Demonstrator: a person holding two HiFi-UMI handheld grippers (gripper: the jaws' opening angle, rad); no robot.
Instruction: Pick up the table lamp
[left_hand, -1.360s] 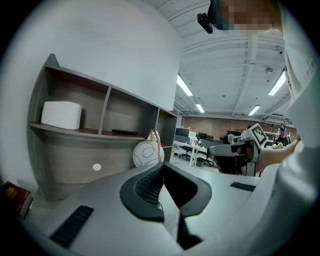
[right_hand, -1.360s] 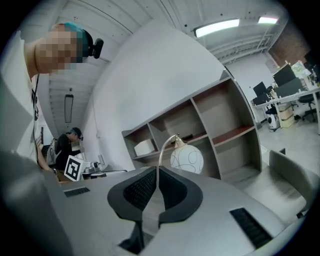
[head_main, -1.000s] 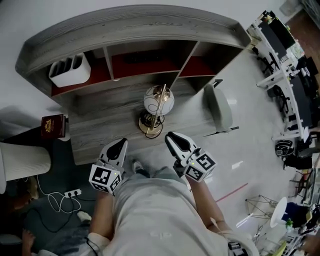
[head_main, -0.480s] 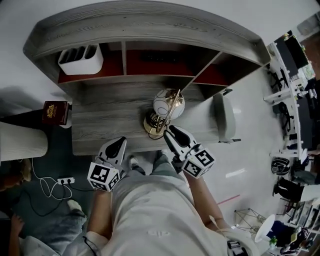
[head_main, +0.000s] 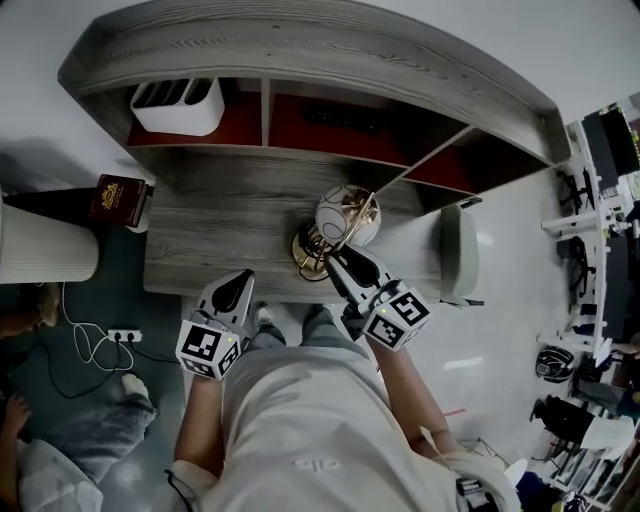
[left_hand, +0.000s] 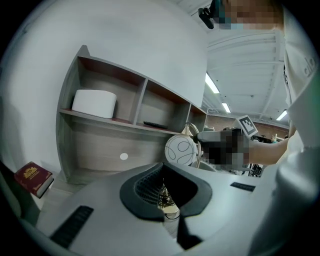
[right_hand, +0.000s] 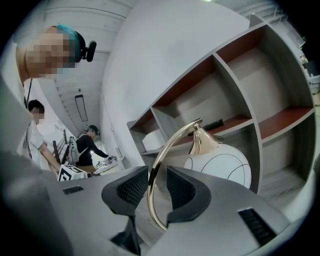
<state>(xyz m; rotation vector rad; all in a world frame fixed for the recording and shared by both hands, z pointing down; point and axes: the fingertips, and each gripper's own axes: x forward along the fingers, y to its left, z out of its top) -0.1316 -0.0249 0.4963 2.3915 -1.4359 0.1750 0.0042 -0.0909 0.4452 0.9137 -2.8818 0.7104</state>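
Writing is scarce here: the red book (head_main: 117, 197) at the left end of the desk (head_main: 220, 225) carries a gold emblem on its cover, but its print is too small to read, and each gripper's cube shows only black-and-white square markers. The white box (head_main: 180, 103) in the left shelf compartment has no label that can be made out.

The right gripper (head_main: 337, 257) reaches over the desk's front edge to the table lamp (head_main: 340, 228), which stands on the desk near the middle, below the shelves. In the right gripper view its jaws are narrowly apart, one on either side of the lamp's curved gold arm (right_hand: 159, 165). The arm lies close against the left-hand pad with a slim gap showing on the other side, so the right gripper (right_hand: 156, 182) brackets the arm without clamping it. The white globe shade (right_hand: 222, 162), marked with thin dark lines, hangs just beyond the jaws.

The left gripper (head_main: 240, 280) hangs in front of the desk edge (off the desktop, above the floor by the person's feet), well apart from the lamp. In its own view the left gripper (left_hand: 172, 220) has its tips drawn together with nothing between them, and the lamp's gold base (left_hand: 167, 200) shows far off past the pads.
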